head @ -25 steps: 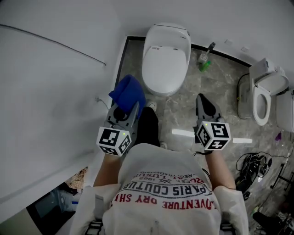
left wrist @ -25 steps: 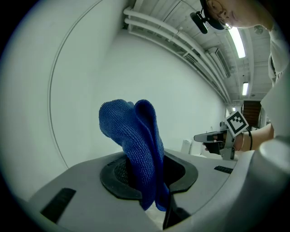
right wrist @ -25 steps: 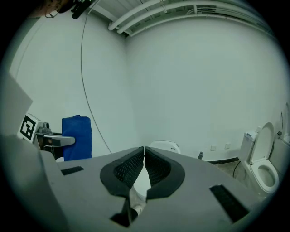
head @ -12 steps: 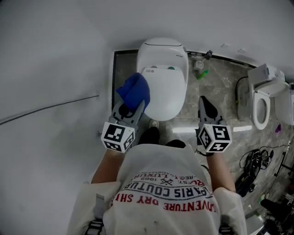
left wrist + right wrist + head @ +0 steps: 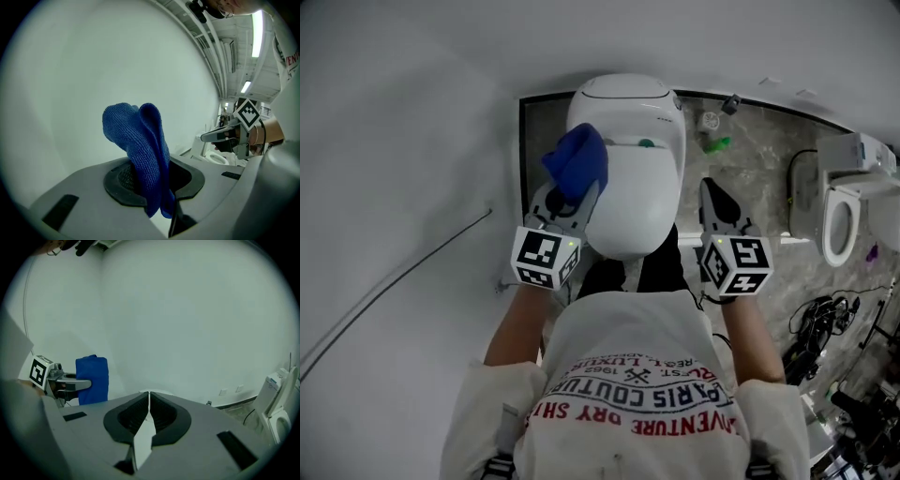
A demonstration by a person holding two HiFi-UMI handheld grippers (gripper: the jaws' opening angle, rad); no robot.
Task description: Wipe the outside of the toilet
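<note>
- The toilet (image 5: 633, 187) stands at the far edge of the floor (image 5: 750, 178); we judge wiping is about to start.
- Our left gripper (image 5: 569, 202) clamps its jaws on the blue cloth (image 5: 577, 161) above the toilet's left edge; next, press it down.
- Our right gripper (image 5: 719, 202): jaws together, empty.

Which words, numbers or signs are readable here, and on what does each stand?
"PARIS" and "COUTU...", upside down: person's white printed shirt.
"ADVENTURE", red: same shirt.
Small mark on the white closed-lid toilet: too small to read.
Two black-and-white marker cubes: patterns, no words.
</note>
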